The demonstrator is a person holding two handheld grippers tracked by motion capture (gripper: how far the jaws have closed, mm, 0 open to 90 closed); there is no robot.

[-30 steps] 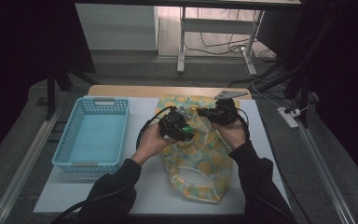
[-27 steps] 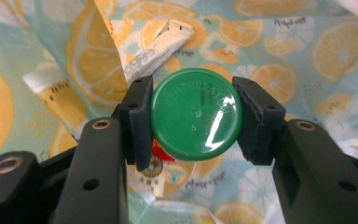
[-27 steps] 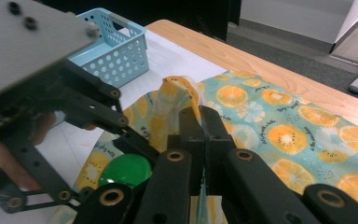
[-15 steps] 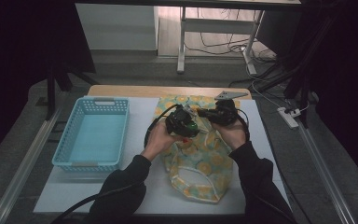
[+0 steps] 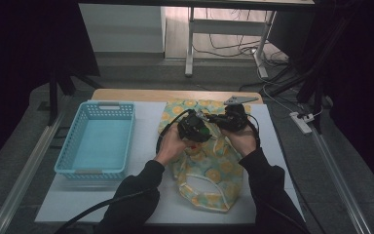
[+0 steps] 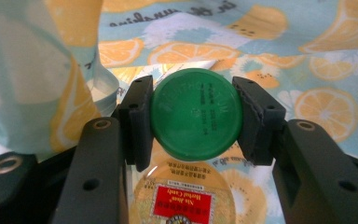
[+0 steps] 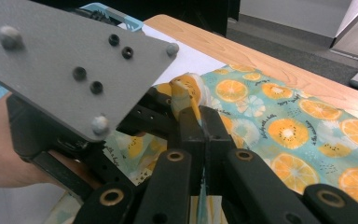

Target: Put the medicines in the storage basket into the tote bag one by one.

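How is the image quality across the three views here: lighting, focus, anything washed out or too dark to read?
High view: dim, the room's edges near black; the two grippers merge into one dark mass over the fruit-print bag. Left gripper view: bright, the green cap fairly sharp, the near cloth soft. Right gripper view: evenly lit, the grey plate close and soft.

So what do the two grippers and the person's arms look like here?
Both grippers are black. The left gripper has ribbed black fingers on arms with brass-ringed holes. The right gripper looks the same. A grey three-cornered plate with screw holes tops the left one. Sleeves are dark; a black cable trails.
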